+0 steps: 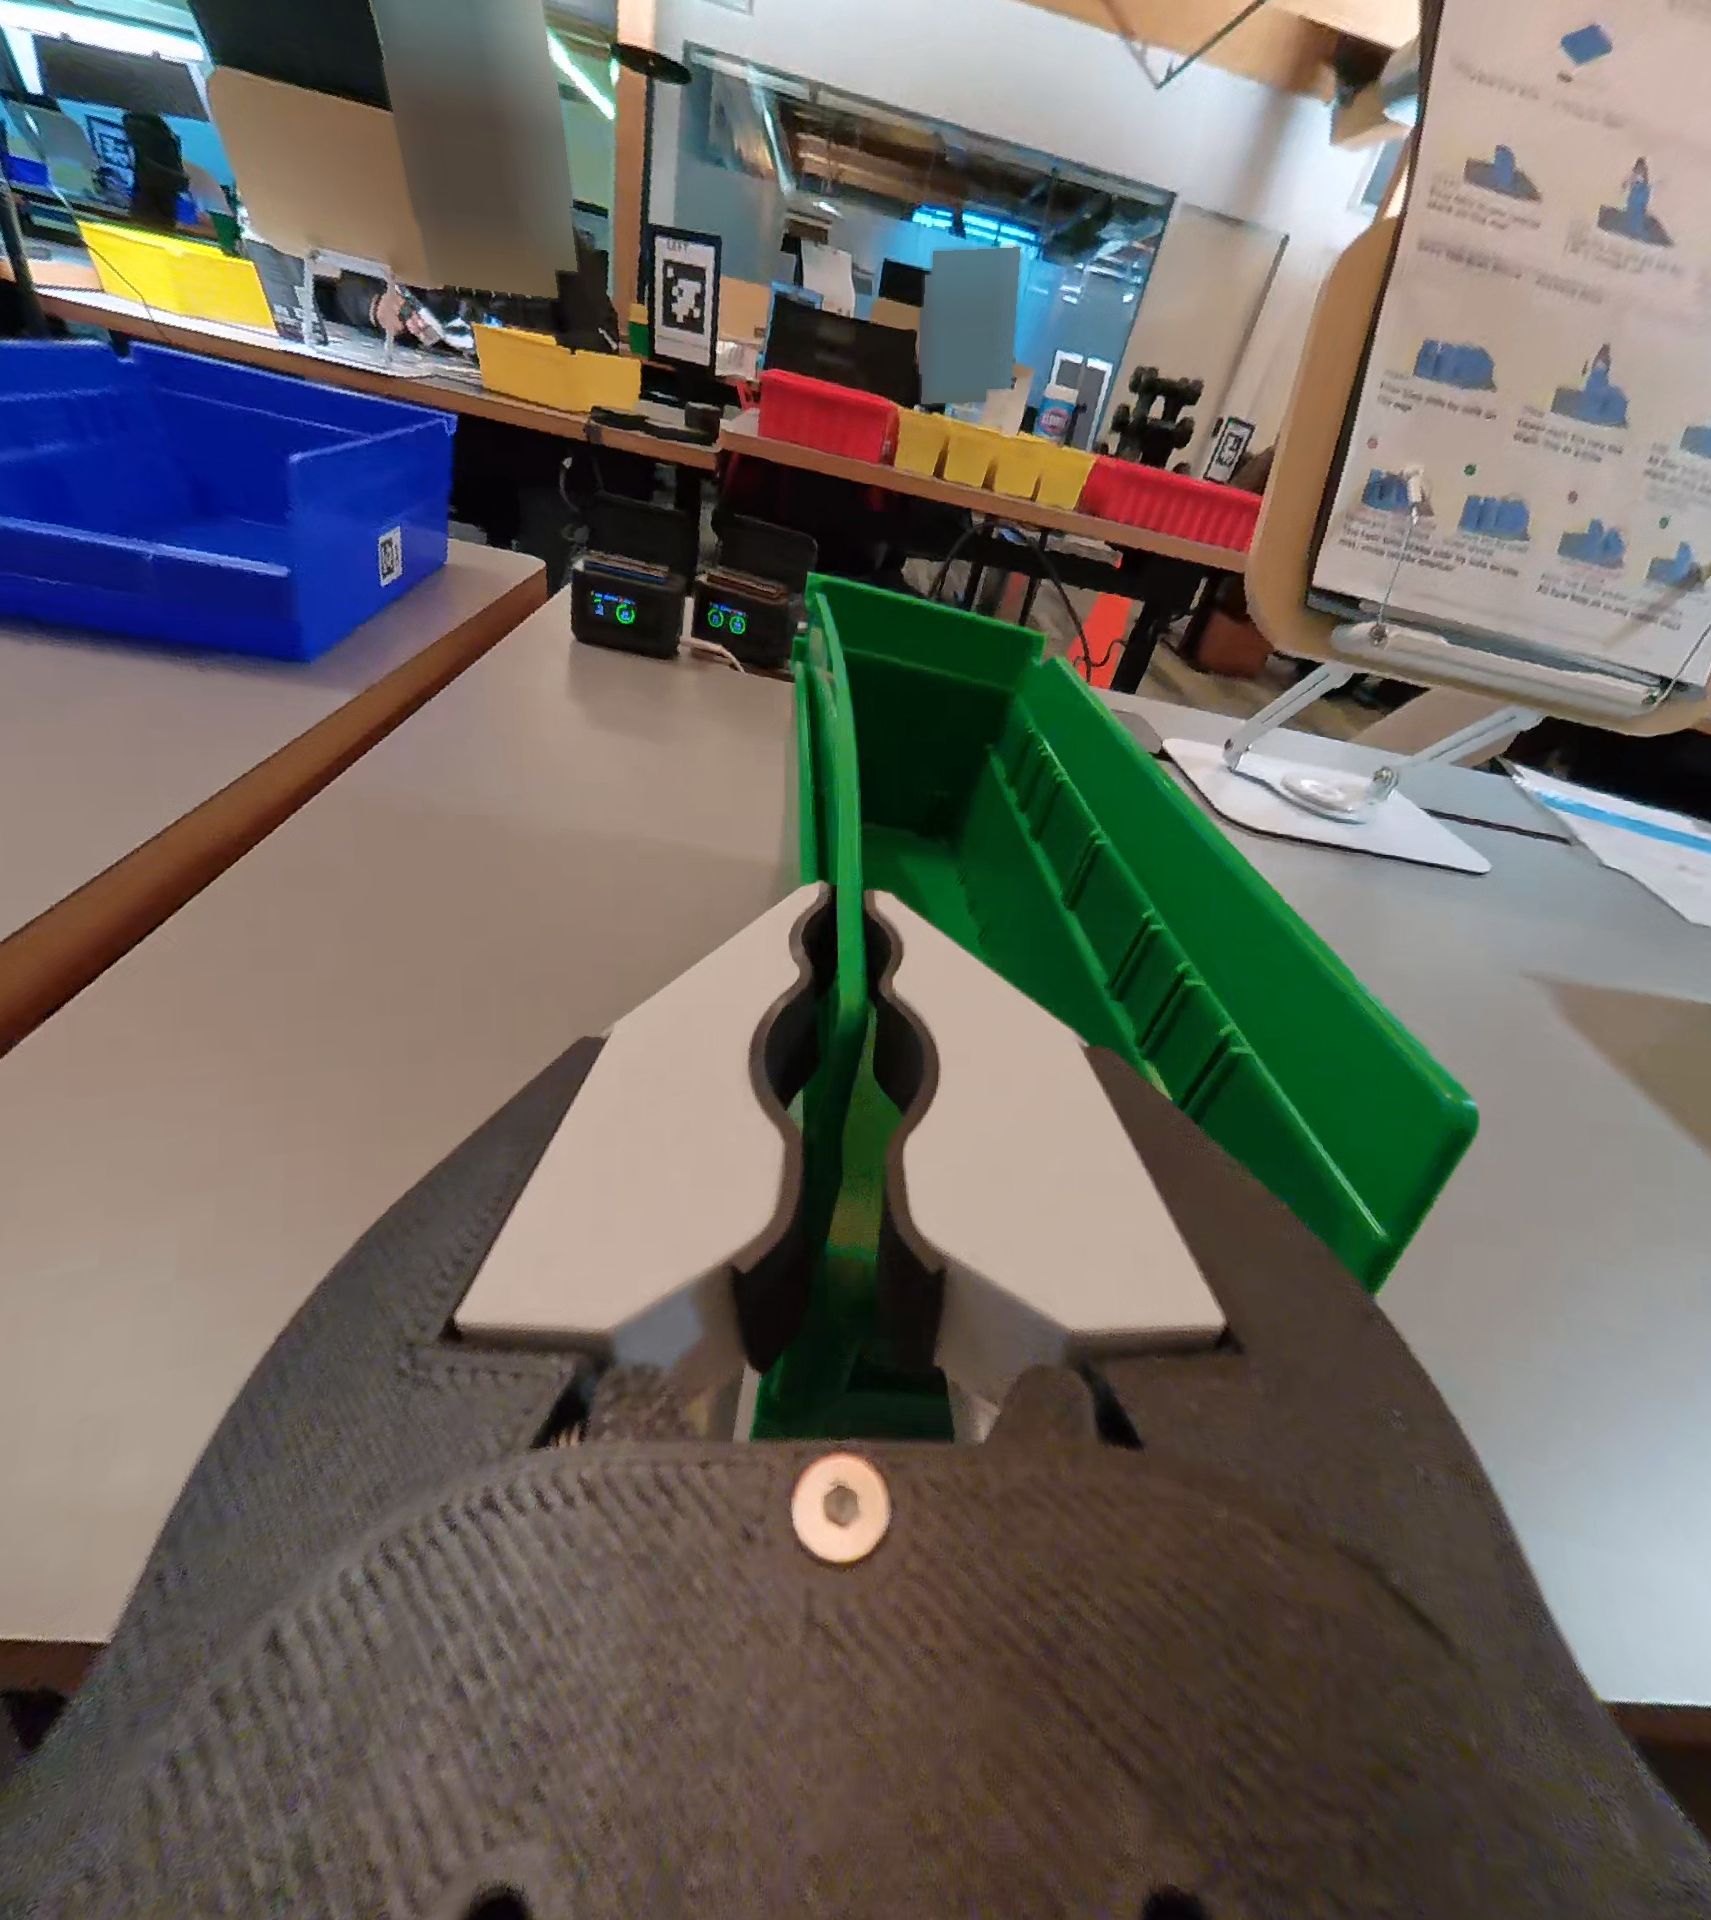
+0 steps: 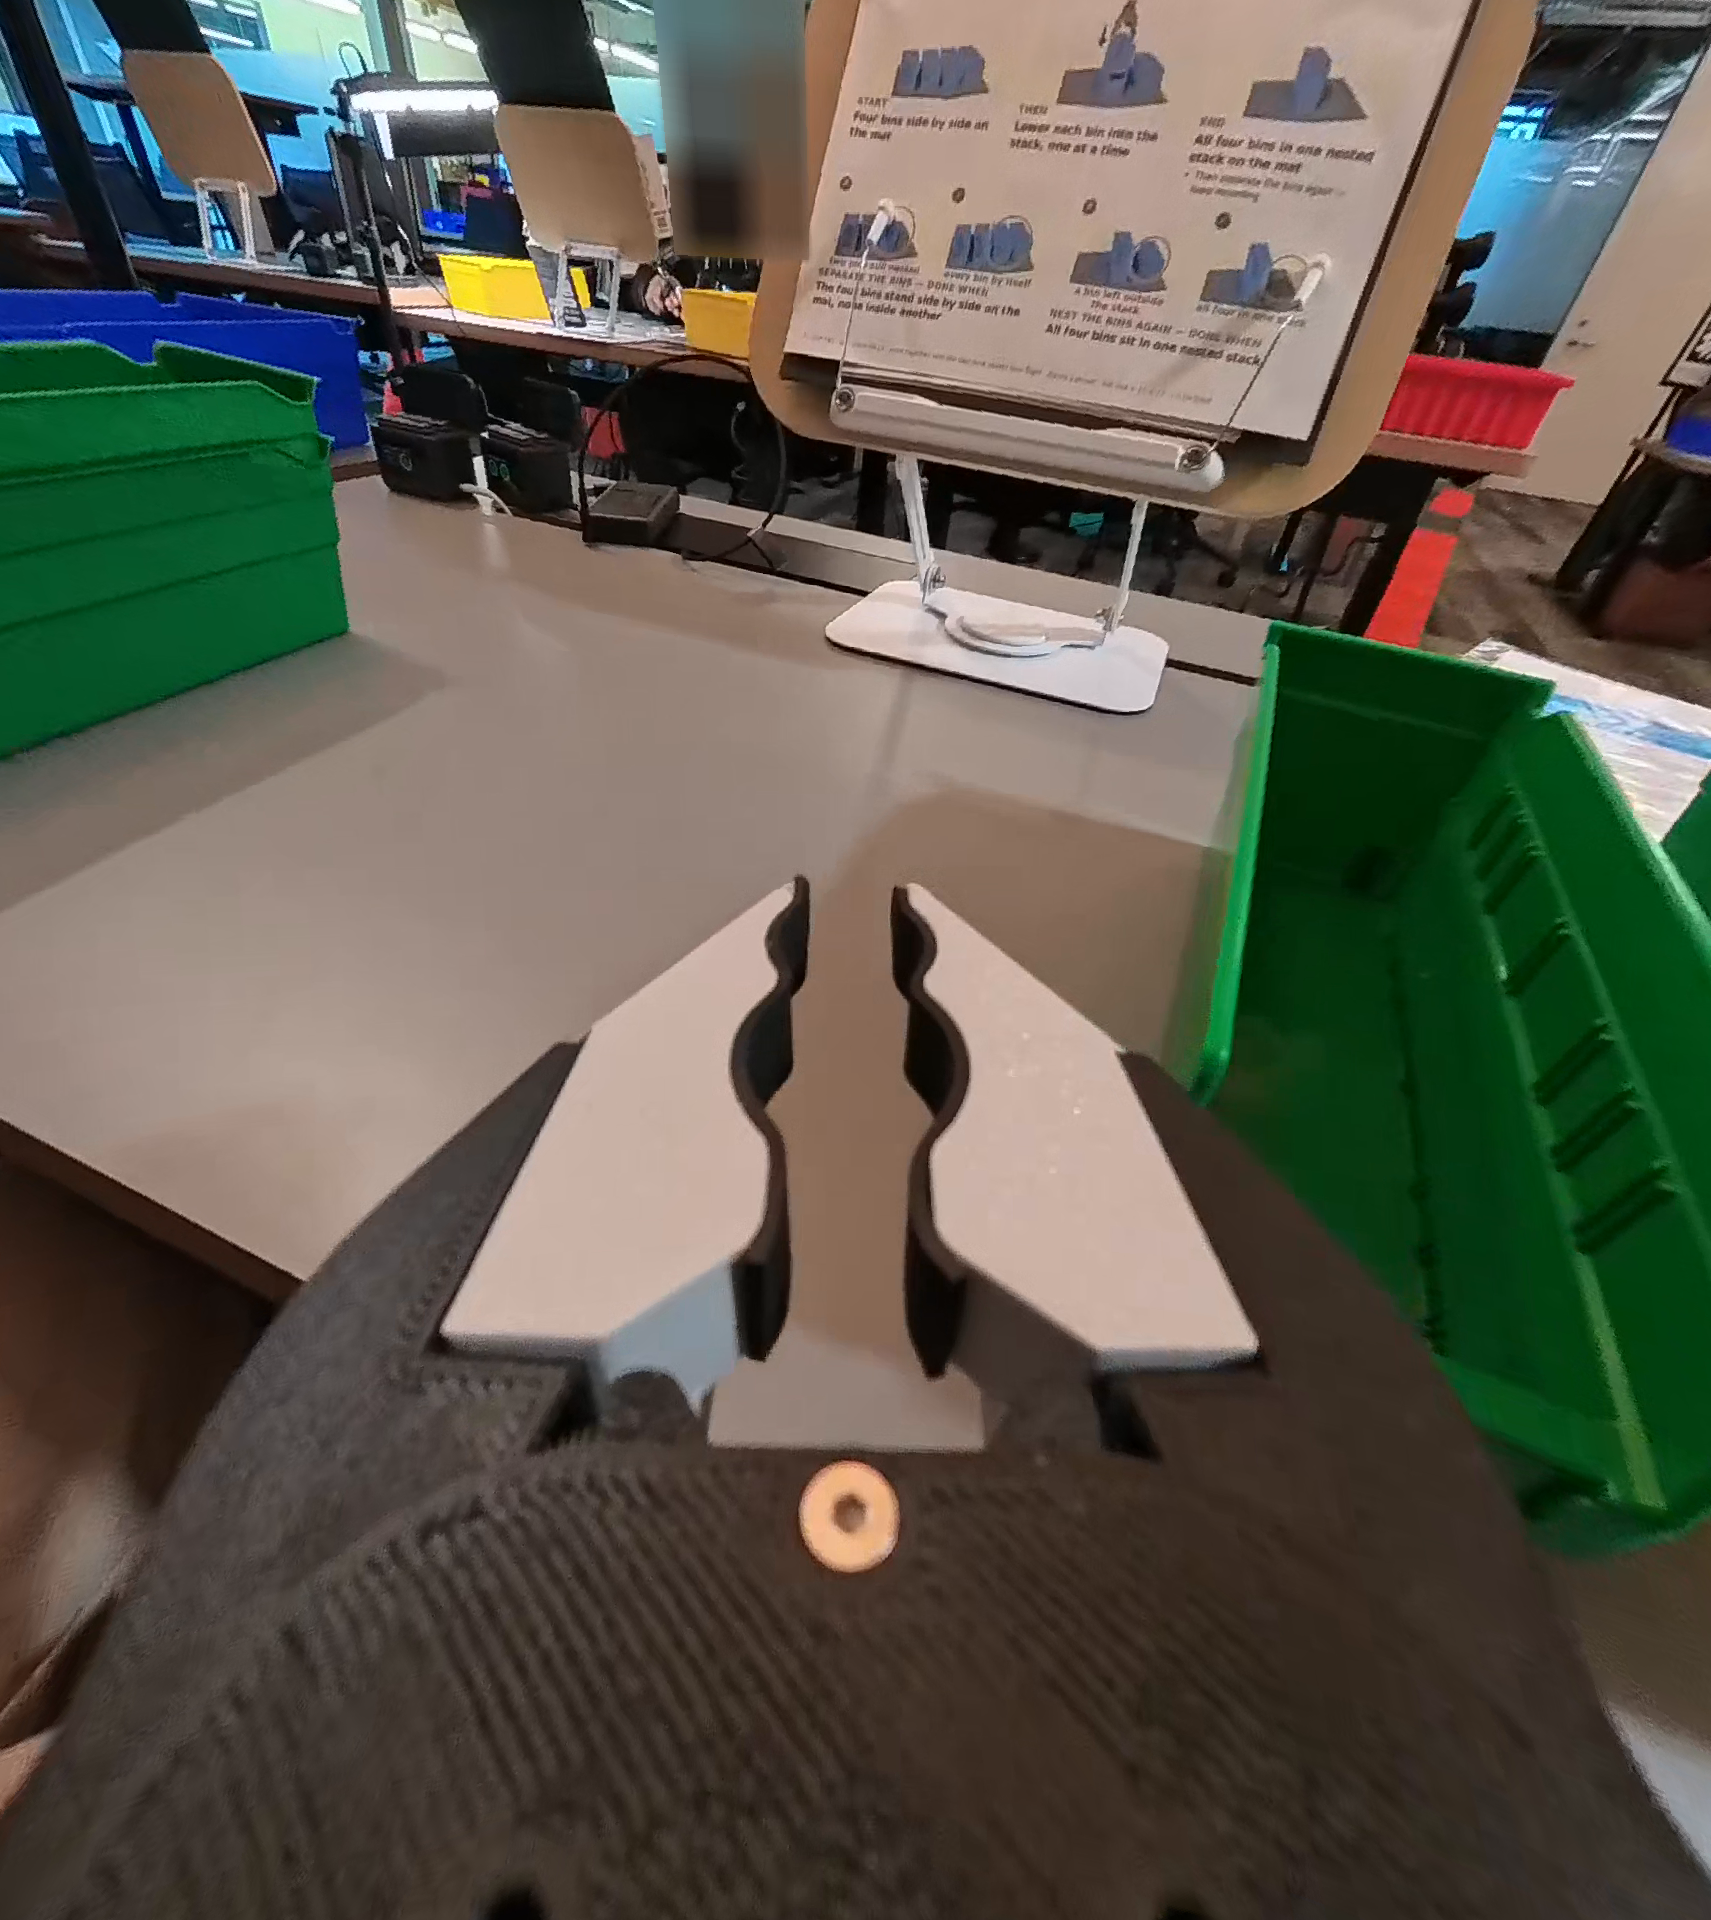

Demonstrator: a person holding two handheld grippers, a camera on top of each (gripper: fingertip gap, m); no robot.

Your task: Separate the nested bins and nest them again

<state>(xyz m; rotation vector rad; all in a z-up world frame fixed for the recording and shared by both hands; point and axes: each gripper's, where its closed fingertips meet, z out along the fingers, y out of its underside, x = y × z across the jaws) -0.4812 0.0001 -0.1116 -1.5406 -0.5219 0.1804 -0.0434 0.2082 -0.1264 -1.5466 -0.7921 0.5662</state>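
In the left wrist view, the left gripper [image 1: 846, 914] is clamping down on the thin side wall of a green bin [image 1: 1090, 914], its jaws nearly together with only the plastic between them. The bin is stretching straight ahead of the gripper and leaning over to the right, so it appears to be lifted or tipped off the grey table [image 1: 415, 935]. There seem to be two wall edges lying close together at the grip, though I cannot tell whether a second bin is nested there. The bin looks light, stiff and smooth, so it is probably prone to swinging or slipping from a one-wall pinch; the rolled rim is the best place to hold. Up to the left a blue bin [image 1: 165, 488] is sitting on a neighbouring table, well apart. Ahead and right a stand with an instruction sheet [image 1: 1557, 364] is standing near the bin's far end and could get knocked.

In the right wrist view, the right gripper [image 2: 849, 904] is hovering over bare table with its jaws a little apart, holding nothing. Just to its right an open green bin [image 2: 1453, 1039] is resting, its near left rim the easiest to take. Another green edge is peeking in beyond it. Far left, a green stack [image 2: 103, 551] is sitting, seemingly nested bins. The instruction stand is straight ahead, well clear.
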